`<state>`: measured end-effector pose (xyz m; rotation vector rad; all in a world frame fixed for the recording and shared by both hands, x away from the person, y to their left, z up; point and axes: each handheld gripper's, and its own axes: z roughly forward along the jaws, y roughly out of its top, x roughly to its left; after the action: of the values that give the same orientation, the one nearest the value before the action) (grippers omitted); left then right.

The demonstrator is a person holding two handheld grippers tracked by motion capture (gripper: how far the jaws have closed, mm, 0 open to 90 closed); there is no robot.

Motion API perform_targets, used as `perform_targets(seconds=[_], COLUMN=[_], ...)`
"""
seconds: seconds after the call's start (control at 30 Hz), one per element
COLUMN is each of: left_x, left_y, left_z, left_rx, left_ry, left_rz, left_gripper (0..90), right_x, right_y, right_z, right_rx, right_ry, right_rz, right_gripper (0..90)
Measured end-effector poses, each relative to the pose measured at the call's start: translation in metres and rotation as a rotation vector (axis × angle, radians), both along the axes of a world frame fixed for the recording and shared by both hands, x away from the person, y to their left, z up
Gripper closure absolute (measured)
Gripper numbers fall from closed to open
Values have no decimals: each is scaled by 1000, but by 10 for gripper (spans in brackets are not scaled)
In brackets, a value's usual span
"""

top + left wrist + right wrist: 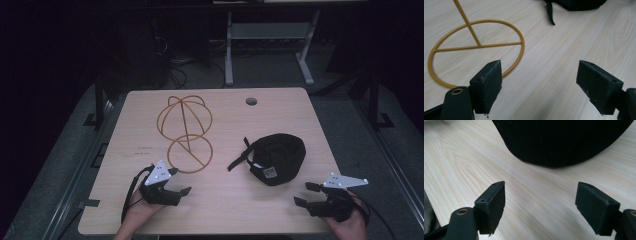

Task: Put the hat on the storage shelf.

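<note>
1. Near the table's [220,210] front edge, the left gripper [181,181] hovers with its jaws spread apart and nothing between them.
2. The right gripper [306,193] sits at the front right, jaws likewise wide and empty.
3. Just beyond the right gripper lies the black cap [277,157], upside down with its strap [239,159] trailing left.
4. Ahead of the left gripper lies the gold wire stand [186,131], its round base ring [477,48] nearest and its dome farther back.
</note>
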<state>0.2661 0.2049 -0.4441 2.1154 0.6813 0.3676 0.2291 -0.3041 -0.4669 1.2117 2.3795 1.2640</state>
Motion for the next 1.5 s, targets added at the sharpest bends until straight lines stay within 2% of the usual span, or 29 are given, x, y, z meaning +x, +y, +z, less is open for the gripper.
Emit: perform_targets(seconds=[0.33, 0.43, 0.53, 0.63, 0.77, 1.17, 1.33, 1.5], left_x=[-2, -3, -3, -3, -4, -1, 5, 12], left_y=[1, 0, -2, -6, -12, -39, -55, -77], left_z=[-1, 0, 2, 4, 8, 14, 19, 26], left_rx=[-21, -12, -37, -62, -79, -77, -74, -62], left_ry=[20, 16, 22, 47, 43, 63, 77, 70], left_rz=[-6, -16, -23, -51, -65, -135, -162, -199], left_gripper=[202, 202, 202, 197, 197, 202, 208, 215], right_x=[0, 0, -2, -3, -2, -2, 0, -2], right_y=[-1, 0, 0, 0, -1, 1, 1, -1], right_z=[-1, 1, 2, 2, 1, 2, 1, 3], right_rx=[12, 20, 20, 26, 20, 19, 16, 35], right_ry=[2, -3, 0, 6, 4, 7, 11, 1], right_rz=[-5, -3, -3, -5, -1, -8, -4, -15], right_gripper=[227, 226, 226, 225, 226, 226, 226, 225])
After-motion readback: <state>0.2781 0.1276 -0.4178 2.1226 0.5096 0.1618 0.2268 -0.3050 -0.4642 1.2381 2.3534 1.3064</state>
